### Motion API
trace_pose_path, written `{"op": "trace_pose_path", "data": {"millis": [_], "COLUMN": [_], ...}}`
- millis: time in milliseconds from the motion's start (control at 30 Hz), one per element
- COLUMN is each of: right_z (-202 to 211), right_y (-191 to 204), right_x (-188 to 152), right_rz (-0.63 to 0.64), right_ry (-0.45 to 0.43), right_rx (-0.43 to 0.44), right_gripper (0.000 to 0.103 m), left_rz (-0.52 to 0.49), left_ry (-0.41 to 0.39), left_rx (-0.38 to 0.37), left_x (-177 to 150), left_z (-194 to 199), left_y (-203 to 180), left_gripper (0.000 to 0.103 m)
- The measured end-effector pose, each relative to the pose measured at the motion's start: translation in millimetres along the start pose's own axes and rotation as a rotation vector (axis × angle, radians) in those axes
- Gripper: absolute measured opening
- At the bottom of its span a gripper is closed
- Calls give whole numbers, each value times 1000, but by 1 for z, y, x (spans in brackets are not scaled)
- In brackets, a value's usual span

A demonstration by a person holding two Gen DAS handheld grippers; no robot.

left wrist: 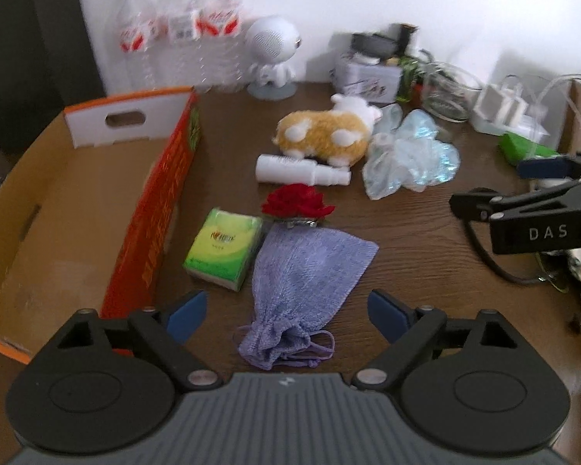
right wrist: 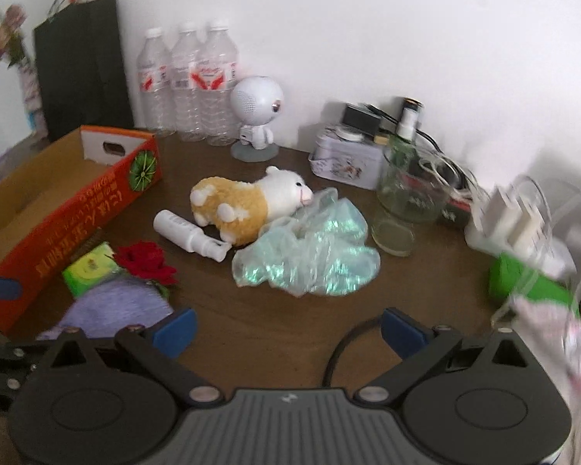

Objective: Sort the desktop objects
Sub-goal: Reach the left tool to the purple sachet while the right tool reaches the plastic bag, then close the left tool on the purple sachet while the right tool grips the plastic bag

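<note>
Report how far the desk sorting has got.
Done: nothing visibly; the cardboard box looks empty. In hand: nothing; the left gripper is open over the purple pouch, and the right gripper is open too. Left: pouch, tissue pack, red flower, white bottle, plush toy, plastic bag.

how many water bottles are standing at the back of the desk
3, upright in a tight row against the wall, left of the white robot figure: left bottle, middle bottle, right bottle. Another could be hidden behind them.
</note>
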State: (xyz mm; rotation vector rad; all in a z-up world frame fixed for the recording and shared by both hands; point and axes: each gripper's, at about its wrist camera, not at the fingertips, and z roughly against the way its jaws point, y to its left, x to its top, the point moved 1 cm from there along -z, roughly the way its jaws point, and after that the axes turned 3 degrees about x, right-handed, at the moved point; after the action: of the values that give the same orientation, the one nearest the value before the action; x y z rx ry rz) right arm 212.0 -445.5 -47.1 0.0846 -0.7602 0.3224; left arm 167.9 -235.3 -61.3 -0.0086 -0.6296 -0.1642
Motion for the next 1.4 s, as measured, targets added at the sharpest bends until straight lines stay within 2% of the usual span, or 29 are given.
{"op": "trace_pose_path", "data": {"millis": [433,667,733,767,833,967,1033,1067,1133,1167,1233,1267,1300,1400], "right_z": [-68,-96,-101,-102,-106,-111,-112,-112,-111,-108,-104,-101,-97,-83], "right_y": [-9,-11,-13,-13,-15,-16,-16,-16,-17,-17,-19,-20,-21,-22], "right_x": [30,32,32,32,31,31,30,30,29,29,28,28,28,28], "right_rz": [277,337,328,326,324,307,295,289,279,271,253,243,226,187], "right_ry": [43,68,74,78,85,108,114,117,123,121,115,109,104,85], "right_rx": [78,114,131,136,145,155,155,153,155,159,164,166,171,169], "right_gripper": [98,94,93,91,72,67,47,43,26,21,11,10,8,7], "left_rz": [133,146,146,146,144,148,150,153,160,165,173,171,169,173], "left_ry": [97,105,107,108,112,121,121,120,117,117,110,105,99,84], "left_rx": [122,154,151,150,151,144,140,127,101,89,61,49,37,4], "left_x": [1,4,3,3,2,1,1,1,1,1,0,0,0,1], "left_z": [-33,-40,-42,-43,-45,-48,-49,-49,-49,-48,-47,-46,-44,-38], "left_y": [-9,-10,-10,-10,-10,-9,-9,-8,-7,-7,-6,-6,-6,-5], "left_gripper": [88,85,78,77,73,72,72,70,58,55,41,35,23,19]}}
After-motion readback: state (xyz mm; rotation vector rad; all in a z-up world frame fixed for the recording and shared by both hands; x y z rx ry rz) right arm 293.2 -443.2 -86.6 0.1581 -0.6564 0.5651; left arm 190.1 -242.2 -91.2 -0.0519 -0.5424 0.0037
